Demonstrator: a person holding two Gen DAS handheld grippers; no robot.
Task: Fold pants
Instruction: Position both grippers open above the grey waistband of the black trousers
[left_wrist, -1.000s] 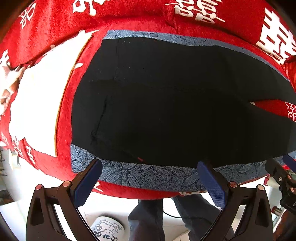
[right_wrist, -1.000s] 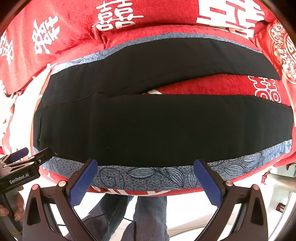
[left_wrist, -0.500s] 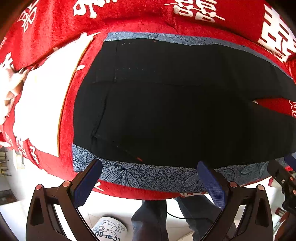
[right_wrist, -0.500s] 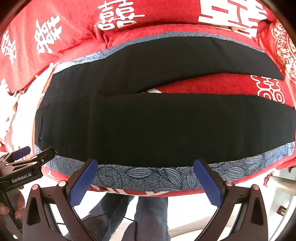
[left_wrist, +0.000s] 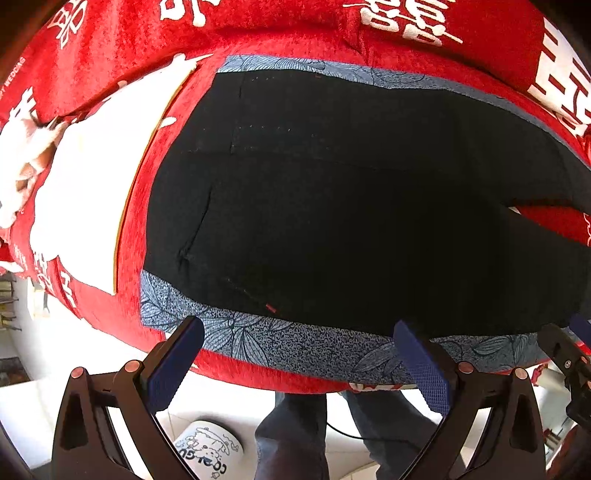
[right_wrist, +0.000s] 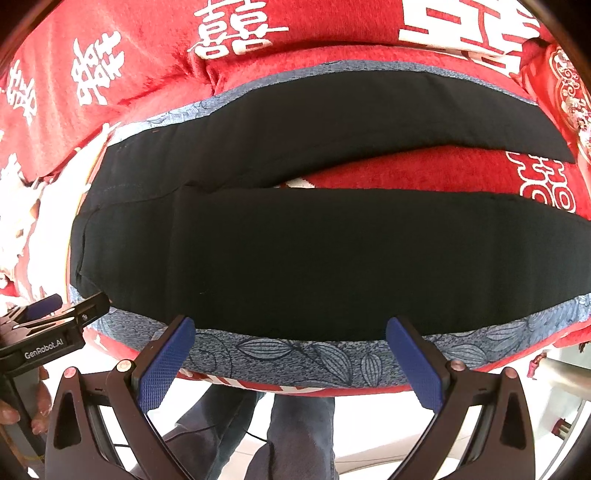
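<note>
At the bottom of the left wrist view the left tongs stand spread wide, nothing between the blue pads, hanging just off the near edge of the red surface. Below them the frame shows a person's jeans-clad legs and a white round object with a cartoon print on the pale floor. The right wrist view shows the right tongs likewise spread and empty at the bottom of the frame, and at its lower left the other gripper with "GenRobot.AI" lettering, held by a hand whose fingers show.

Just past the pads lies a blue leaf-patterned cloth, a strip of it showing along the near edge. On it lie the black pants, spread flat. The left view takes in the waist end at centre, with a seam line and a small red tag near the lower hem edge; the legs run off the right edge. Only the right view shows both legs full length, stretching toward the right of the frame, parted by a wedge of red fabric between them.

At the left of the left view is a large white patch on the red cover. Across the top of both frames rise red cushions with white characters.
</note>
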